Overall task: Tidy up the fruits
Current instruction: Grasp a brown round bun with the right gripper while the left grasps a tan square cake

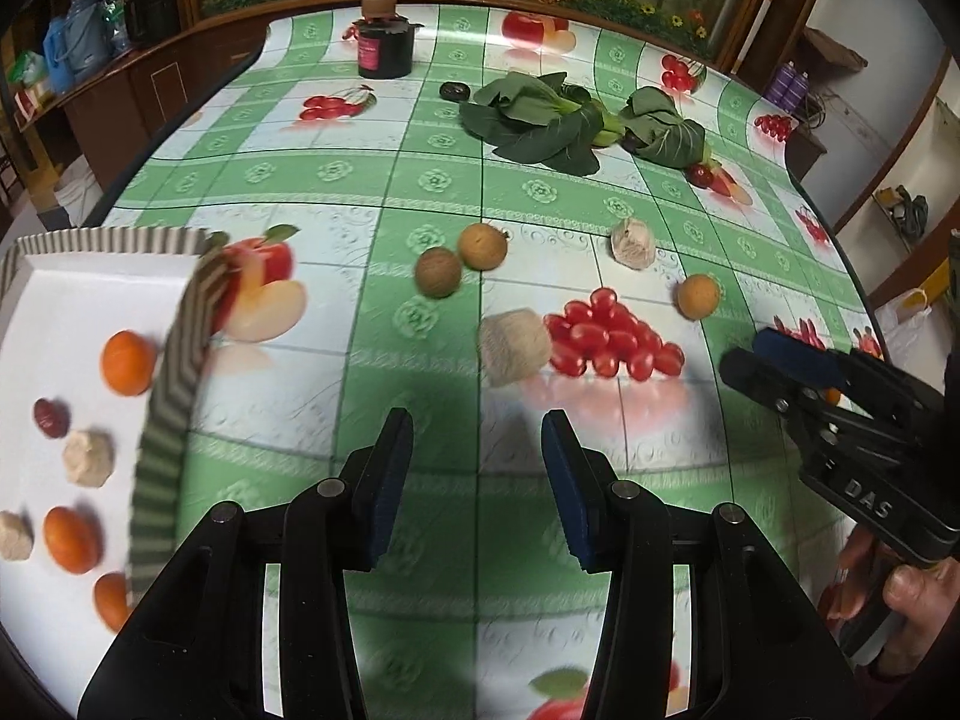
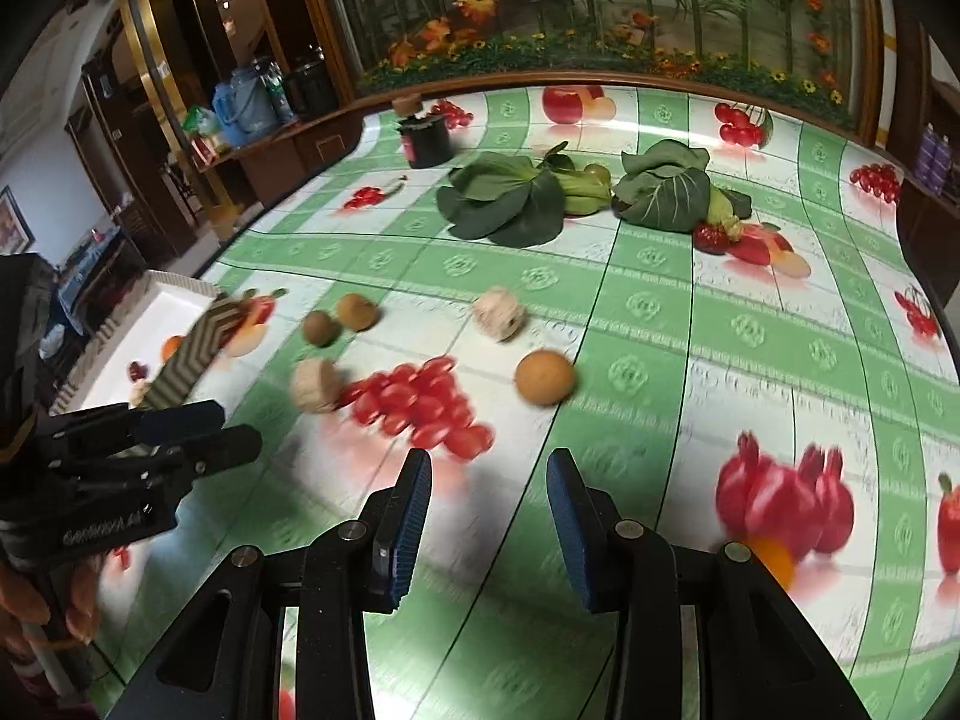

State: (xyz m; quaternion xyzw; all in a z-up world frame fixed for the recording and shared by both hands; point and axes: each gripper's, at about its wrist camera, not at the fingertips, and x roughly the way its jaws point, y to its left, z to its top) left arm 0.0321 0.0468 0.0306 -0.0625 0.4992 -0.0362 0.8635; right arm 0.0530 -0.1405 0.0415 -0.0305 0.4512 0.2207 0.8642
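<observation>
A white tray with a striped rim (image 1: pixel 171 384) sits at the left and holds small oranges (image 1: pixel 127 362), a dark red fruit (image 1: pixel 50 417) and beige lumps (image 1: pixel 88 457). Loose on the cloth lie two brown round fruits (image 1: pixel 438 272) (image 1: pixel 483 246), a tan round fruit (image 2: pixel 545 377) and two beige lumps (image 1: pixel 515 347) (image 2: pixel 499 313). My left gripper (image 1: pixel 477 444) hovers open over bare cloth just short of the nearer lump. My right gripper (image 2: pixel 489 480) is open too, short of the tan fruit, with nothing between its fingers.
Two leafy green bunches (image 1: pixel 540 120) (image 1: pixel 666 132) and a black jar (image 1: pixel 386 51) stand at the back, with a red fruit (image 2: pixel 711 237) beside the greens. The cloth's printed cherries, apples and tomatoes look like real fruit. The table edge curves along the right.
</observation>
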